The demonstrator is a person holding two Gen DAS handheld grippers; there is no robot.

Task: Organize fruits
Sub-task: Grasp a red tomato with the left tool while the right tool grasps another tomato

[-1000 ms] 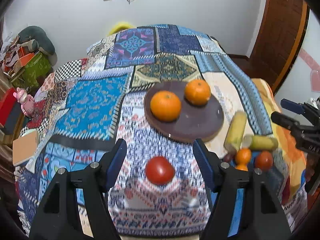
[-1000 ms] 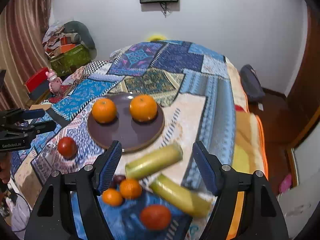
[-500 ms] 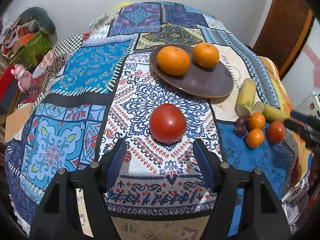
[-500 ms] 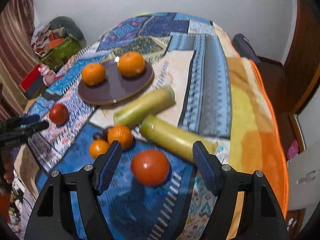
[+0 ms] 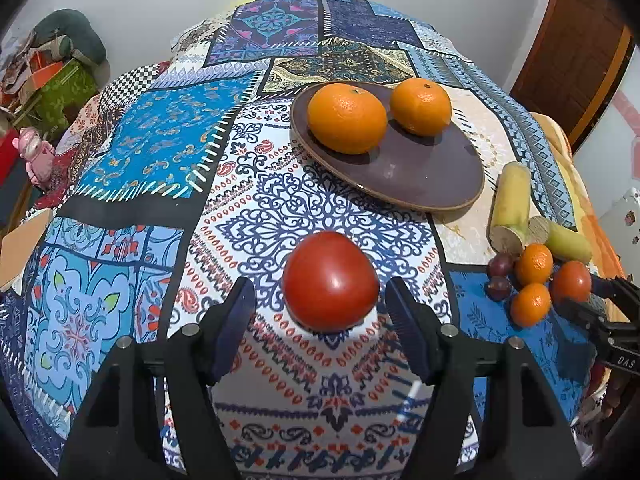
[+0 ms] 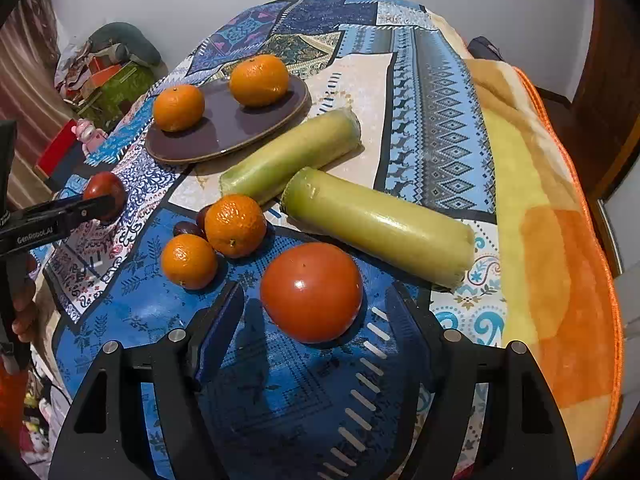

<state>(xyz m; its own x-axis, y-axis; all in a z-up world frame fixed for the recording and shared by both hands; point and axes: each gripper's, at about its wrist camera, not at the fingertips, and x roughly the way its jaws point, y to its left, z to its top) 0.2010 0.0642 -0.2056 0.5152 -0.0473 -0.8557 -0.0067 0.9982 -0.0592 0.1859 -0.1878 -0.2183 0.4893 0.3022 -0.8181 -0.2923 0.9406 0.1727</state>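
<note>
My left tongs [image 5: 320, 304] gape around a smooth round red tomato [image 5: 331, 281]; my right tongs [image 6: 312, 308] gape around another glossy tomato [image 6: 311, 292].

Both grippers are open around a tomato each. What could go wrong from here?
The left tomato and right tomato are round and glossy; either may roll or squash as the left gripper or right gripper closes. The right one may bump the small oranges beside it.
</note>
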